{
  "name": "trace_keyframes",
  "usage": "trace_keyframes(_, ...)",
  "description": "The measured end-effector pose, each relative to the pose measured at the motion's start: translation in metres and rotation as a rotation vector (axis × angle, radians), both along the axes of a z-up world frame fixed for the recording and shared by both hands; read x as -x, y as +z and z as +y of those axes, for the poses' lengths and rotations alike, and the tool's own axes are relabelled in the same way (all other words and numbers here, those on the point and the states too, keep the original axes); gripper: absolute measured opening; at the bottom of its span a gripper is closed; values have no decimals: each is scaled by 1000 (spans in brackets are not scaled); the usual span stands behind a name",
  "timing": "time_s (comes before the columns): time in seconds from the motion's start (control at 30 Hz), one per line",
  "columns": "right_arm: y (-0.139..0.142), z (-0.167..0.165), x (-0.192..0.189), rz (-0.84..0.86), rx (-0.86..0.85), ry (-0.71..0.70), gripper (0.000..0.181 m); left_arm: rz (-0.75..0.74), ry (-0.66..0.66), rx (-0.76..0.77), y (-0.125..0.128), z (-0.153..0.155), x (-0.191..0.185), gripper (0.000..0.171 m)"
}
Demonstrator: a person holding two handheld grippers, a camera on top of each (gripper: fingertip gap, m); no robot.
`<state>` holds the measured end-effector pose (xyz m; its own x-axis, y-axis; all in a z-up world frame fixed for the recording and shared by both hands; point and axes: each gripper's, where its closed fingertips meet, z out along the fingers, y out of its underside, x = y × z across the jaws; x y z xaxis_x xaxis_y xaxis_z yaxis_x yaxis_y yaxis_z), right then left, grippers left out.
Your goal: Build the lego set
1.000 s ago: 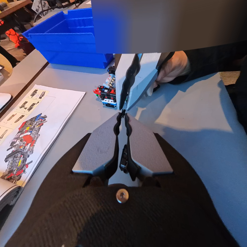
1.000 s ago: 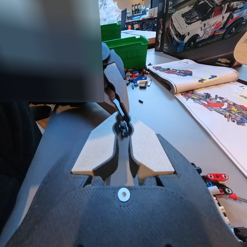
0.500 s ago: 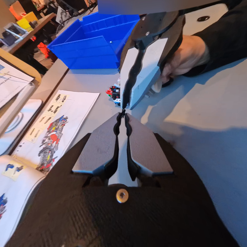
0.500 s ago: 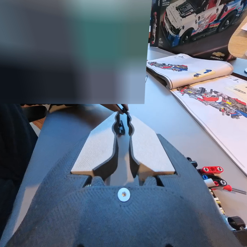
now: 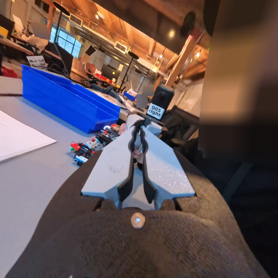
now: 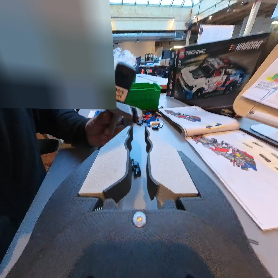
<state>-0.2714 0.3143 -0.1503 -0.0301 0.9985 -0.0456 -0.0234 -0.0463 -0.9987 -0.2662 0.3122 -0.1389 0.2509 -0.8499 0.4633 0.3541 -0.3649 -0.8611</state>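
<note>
My left gripper (image 5: 138,128) is lifted off the grey table and shut, with a small black pin (image 5: 139,124) at its tips. My right gripper (image 6: 137,127) is open. A small black lego piece (image 6: 136,168) shows loose in the gap between its fingers, nearer the palm; I cannot tell whether it rests on anything. In the right wrist view the left gripper (image 6: 133,112), held by a hand (image 6: 99,129), is blurred just beyond the right fingertips. The partly built model (image 5: 90,147) lies on the table left of the left gripper.
A blue bin (image 5: 67,99) stands behind the model. An open instruction booklet (image 6: 225,158) lies to the right, with the set's box (image 6: 210,72) and a green bin (image 6: 142,96) behind it. Loose pieces (image 6: 152,118) lie in front of the green bin. The grippers are tip to tip, or close to it.
My right gripper has opened and let go of the black piece, which now shows farther back between its fingers. Both grippers have tilted up and the left has drawn apart from the right.
</note>
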Motion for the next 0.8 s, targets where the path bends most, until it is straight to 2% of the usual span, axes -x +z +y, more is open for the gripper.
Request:
trace_keyframes(0.07,11,-6,-3,47,-34,3,11,-113,-22,58,4,0,1,1)
trace_keyframes(0.13,7,-9,0,25,-87,-20,10,-212,-39,104,9,0,4,0)
trace_keyframes(0.23,9,-2,3,19,-138,-119,10,-261,-61,159,7,-1,2,1)
trace_keyframes(0.5,13,-6,5,1,-316,-224,4,-368,-90,243,8,-4,-1,1)
trace_keyframes(0.63,12,-4,5,-17,-352,-261,3,-398,-93,280,6,-2,0,1)
trace_keyframes(0.8,-3,5,7,-103,-384,-307,0,-291,-42,307,-9,8,3,1)
